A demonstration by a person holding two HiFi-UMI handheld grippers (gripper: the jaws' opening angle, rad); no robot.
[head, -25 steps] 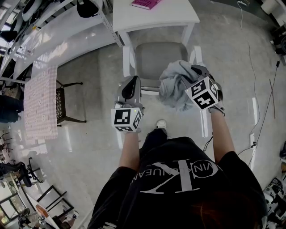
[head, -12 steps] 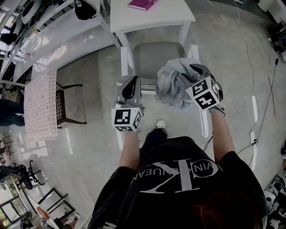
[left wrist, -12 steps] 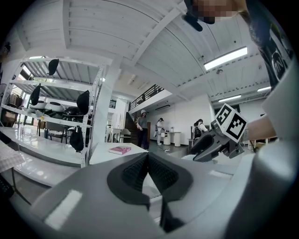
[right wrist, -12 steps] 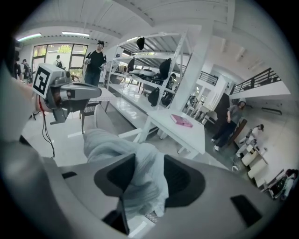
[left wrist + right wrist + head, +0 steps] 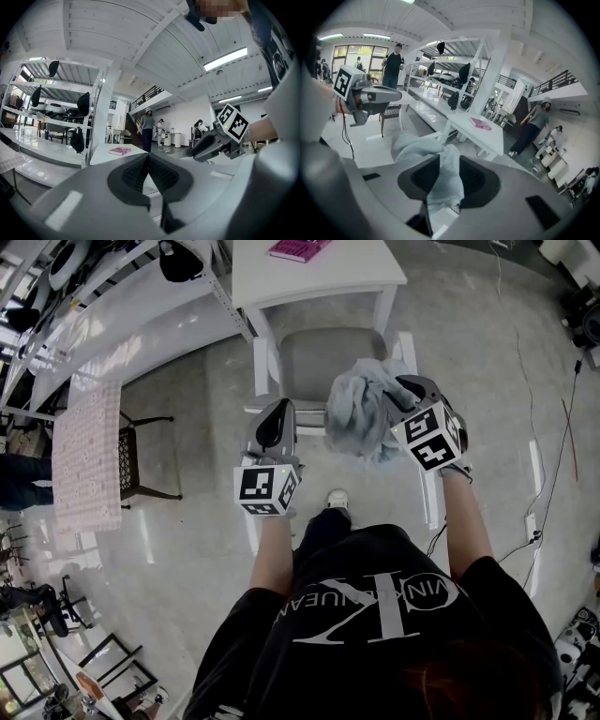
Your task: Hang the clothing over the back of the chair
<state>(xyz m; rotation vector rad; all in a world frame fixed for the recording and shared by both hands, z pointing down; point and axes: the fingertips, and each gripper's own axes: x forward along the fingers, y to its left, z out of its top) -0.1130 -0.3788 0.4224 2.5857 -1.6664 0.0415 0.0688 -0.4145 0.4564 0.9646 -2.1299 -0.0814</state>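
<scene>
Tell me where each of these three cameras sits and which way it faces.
Head view: on the head, facing steeply down at the chair; shows forearms, shirt, left hand-held gripper, right hand-held gripper.
Left gripper view: faces level across the room; own jaws shut.
Right gripper view: faces down toward the table; jaws, just closing, grip the clothing.
Shared: all see the pink book.

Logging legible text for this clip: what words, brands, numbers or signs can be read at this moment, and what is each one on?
"VIN K" and a large "K": white print on the person's black T-shirt, creased and at an odd angle; the rest is unreadable.
Pink book on the white table: cover text too small to read.
Left marker cube and right marker cube: black-and-white code squares only, no letters.
</scene>
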